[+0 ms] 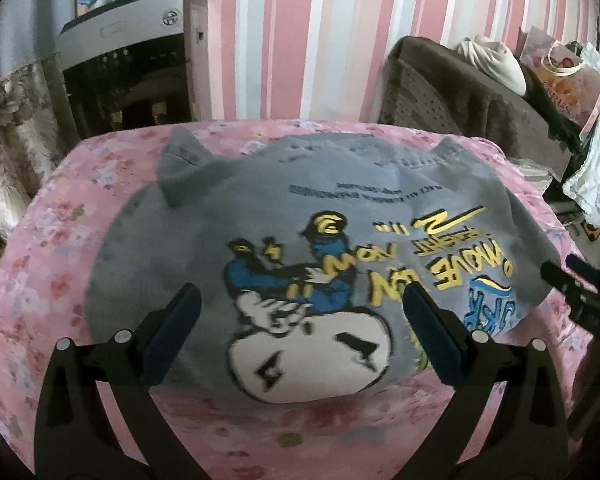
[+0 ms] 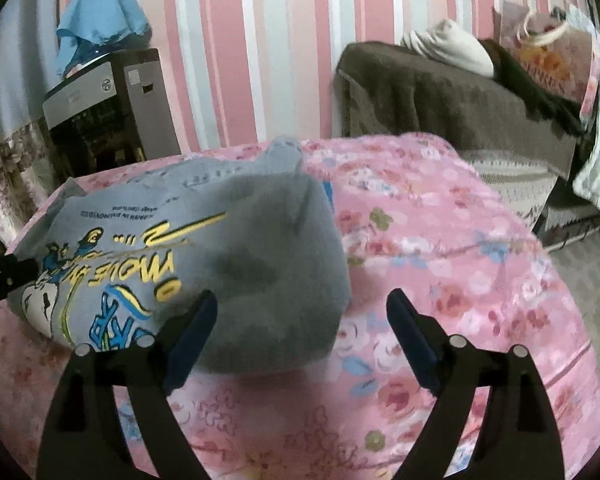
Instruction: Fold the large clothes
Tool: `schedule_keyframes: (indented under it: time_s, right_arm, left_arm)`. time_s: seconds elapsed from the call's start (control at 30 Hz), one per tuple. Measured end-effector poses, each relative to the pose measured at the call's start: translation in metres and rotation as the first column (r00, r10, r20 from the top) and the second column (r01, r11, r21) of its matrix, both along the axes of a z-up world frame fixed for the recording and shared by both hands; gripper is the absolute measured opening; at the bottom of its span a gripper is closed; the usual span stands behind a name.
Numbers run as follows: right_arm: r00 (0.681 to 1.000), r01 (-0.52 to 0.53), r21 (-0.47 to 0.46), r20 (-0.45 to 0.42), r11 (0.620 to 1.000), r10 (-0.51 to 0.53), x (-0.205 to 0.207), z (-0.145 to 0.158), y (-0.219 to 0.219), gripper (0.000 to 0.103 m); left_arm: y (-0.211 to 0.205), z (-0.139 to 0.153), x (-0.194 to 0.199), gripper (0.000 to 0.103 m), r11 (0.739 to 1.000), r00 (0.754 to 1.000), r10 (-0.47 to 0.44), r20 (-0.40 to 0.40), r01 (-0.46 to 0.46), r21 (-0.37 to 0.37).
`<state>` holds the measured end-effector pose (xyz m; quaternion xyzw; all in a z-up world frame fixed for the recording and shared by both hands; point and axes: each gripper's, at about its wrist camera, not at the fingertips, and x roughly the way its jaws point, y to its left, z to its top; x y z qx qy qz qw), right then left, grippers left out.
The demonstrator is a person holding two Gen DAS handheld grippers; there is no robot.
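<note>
A grey sweatshirt (image 1: 204,216) with a cartoon print and yellow lettering lies folded on the pink floral bed cover (image 1: 60,248). My left gripper (image 1: 300,300) is open and empty, hovering above the print near its front edge. In the right wrist view the sweatshirt (image 2: 268,248) shows a plain grey flap folded over its right part. My right gripper (image 2: 302,308) is open and empty, above that flap's front edge and the cover (image 2: 460,264). The right gripper also shows in the left wrist view (image 1: 580,292) at the right edge; the left one shows at the right wrist view's left edge (image 2: 4,276).
A striped pink wall (image 1: 300,40) stands behind the bed. A dark cabinet (image 1: 128,80) with blue cloth on top is at the back left. A brown-covered seat (image 1: 460,92) with bags and pillows is at the back right.
</note>
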<state>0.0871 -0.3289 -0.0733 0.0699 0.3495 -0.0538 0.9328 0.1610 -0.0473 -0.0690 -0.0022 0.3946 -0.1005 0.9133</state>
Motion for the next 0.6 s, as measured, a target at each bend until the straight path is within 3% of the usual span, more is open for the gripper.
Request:
schedule_keyframes:
  time_s: [0.07, 0.2, 0.27, 0.3, 0.33, 0.37, 0.4, 0.43, 0.5, 0.6]
  right_arm:
    - [1.0, 0.018, 0.057, 0.003, 0.998, -0.018, -0.004, -0.004, -0.006, 0.087]
    - [0.999, 0.049, 0.074, 0.008, 0.996, -0.049, -0.01, -0.006, -0.013, 0.087]
    - [0.998, 0.055, 0.101, 0.011, 0.993, -0.057, -0.014, -0.007, -0.016, 0.087]
    - [0.998, 0.061, 0.116, 0.005, 0.991, -0.063, -0.015, -0.009, -0.017, 0.087]
    - [0.998, 0.062, 0.124, 0.002, 0.99, -0.063, -0.015, -0.01, -0.019, 0.087]
    - [0.998, 0.061, 0.13, -0.003, 0.99, -0.061, -0.014, -0.012, -0.019, 0.087]
    - [0.998, 0.058, 0.136, -0.008, 0.989, -0.057, -0.014, -0.014, -0.02, 0.087]
    - [0.998, 0.057, 0.144, -0.016, 0.988, -0.055, -0.013, -0.016, -0.02, 0.087]
    - [0.999, 0.048, 0.161, -0.022, 0.986, -0.045, -0.013, -0.02, -0.019, 0.087]
    - [0.999, 0.031, 0.2, -0.03, 0.979, -0.026, -0.012, -0.025, -0.018, 0.087]
  left_arm:
    - [-0.011, -0.005, 0.003, 0.1, 1.0, 1.0, -0.007, -0.011, 0.007, 0.005]
    - [-0.032, -0.007, 0.006, 0.099, 1.0, 1.0, -0.015, 0.001, 0.015, 0.009]
    - [-0.04, -0.004, 0.003, 0.083, 1.0, 0.999, -0.023, 0.033, 0.023, 0.007]
    - [-0.047, -0.004, 0.003, 0.066, 0.999, 0.999, -0.036, 0.039, 0.035, 0.013]
    - [-0.053, -0.005, 0.004, 0.055, 0.999, 0.998, -0.051, 0.027, 0.051, 0.012]
    - [-0.056, -0.006, 0.005, 0.053, 0.998, 0.998, -0.062, 0.016, 0.062, 0.006]
    - [-0.062, -0.01, 0.006, 0.045, 0.997, 0.997, -0.078, 0.0, 0.078, -0.006]
    - [-0.065, -0.013, 0.008, 0.031, 0.996, 0.996, -0.085, -0.005, 0.085, -0.005]
    - [-0.072, -0.021, 0.009, 0.023, 0.996, 0.996, -0.088, -0.01, 0.088, 0.023]
    - [-0.075, -0.035, 0.015, 0.021, 0.996, 0.996, -0.083, -0.037, 0.084, 0.037]
